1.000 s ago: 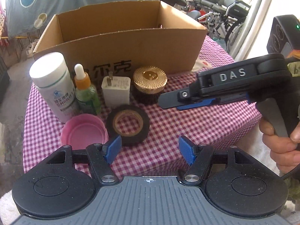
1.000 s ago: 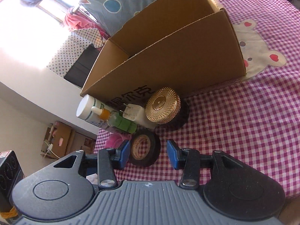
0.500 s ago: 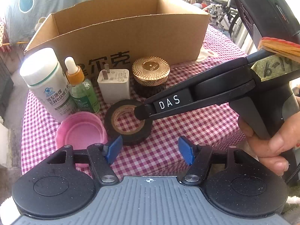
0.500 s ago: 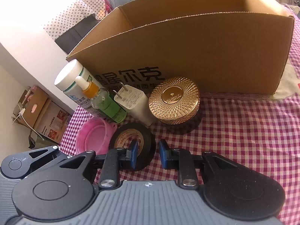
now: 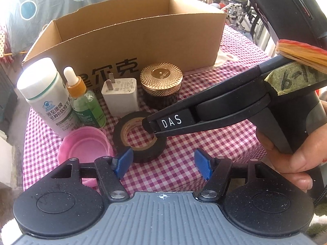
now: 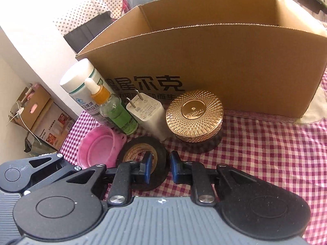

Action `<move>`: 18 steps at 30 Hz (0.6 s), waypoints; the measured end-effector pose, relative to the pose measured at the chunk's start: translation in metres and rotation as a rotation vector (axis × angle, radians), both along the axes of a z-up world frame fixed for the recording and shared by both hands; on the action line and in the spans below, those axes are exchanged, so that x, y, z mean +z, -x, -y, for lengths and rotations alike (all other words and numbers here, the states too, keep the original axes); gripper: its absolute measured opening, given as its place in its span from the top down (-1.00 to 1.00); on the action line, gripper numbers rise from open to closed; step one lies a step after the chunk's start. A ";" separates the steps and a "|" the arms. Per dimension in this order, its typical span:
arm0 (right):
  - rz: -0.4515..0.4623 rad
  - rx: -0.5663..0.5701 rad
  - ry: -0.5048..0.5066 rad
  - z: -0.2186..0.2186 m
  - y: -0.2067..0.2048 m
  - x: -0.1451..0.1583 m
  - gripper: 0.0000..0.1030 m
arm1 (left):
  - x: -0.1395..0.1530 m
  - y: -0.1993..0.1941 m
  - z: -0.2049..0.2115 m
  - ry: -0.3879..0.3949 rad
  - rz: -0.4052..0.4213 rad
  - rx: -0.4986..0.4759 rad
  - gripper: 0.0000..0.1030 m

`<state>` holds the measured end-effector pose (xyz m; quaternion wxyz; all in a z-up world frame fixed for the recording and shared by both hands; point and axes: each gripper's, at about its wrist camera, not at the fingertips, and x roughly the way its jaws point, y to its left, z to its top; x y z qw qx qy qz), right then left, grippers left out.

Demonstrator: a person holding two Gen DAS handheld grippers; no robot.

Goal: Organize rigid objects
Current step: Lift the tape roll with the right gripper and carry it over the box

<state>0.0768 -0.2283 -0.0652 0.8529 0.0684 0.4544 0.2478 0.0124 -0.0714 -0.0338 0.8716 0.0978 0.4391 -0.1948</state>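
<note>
A black tape roll (image 5: 140,137) lies flat on the checked cloth, also in the right wrist view (image 6: 143,155). My right gripper (image 6: 160,170) straddles its near-right wall, one pad inside the hole, one outside, closed on it; in the left wrist view its tip (image 5: 150,125) reaches over the roll. My left gripper (image 5: 163,163) is open and empty, just in front of the roll. Behind stand a white pill bottle (image 5: 45,94), a green dropper bottle (image 5: 85,102), a white charger (image 5: 120,96) and a gold-lidded jar (image 5: 161,81). A pink lid (image 5: 85,145) lies left of the roll.
An open cardboard box (image 5: 130,36) stands behind the objects, its inside hidden. The red-checked tablecloth (image 5: 214,134) runs to the right of the roll. The table's left edge drops off beside the pill bottle. Bicycles stand beyond the far right.
My right gripper has come down from the right onto the tape roll and its jaws have narrowed around the roll's wall. My left gripper has stayed open and nearly still.
</note>
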 end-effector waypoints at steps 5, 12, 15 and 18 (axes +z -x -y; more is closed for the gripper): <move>-0.002 -0.046 -0.009 0.018 0.006 -0.001 0.62 | -0.001 0.000 0.006 -0.006 0.017 -0.009 -0.29; -0.018 -0.138 -0.026 0.057 0.020 -0.002 0.62 | -0.005 -0.005 0.020 -0.020 0.025 -0.044 -0.29; -0.028 -0.175 -0.042 0.071 0.025 -0.004 0.62 | -0.008 -0.007 0.029 -0.016 0.019 -0.078 -0.31; -0.040 -0.204 -0.060 0.081 0.028 -0.005 0.62 | -0.011 -0.008 0.042 -0.030 0.023 -0.110 -0.31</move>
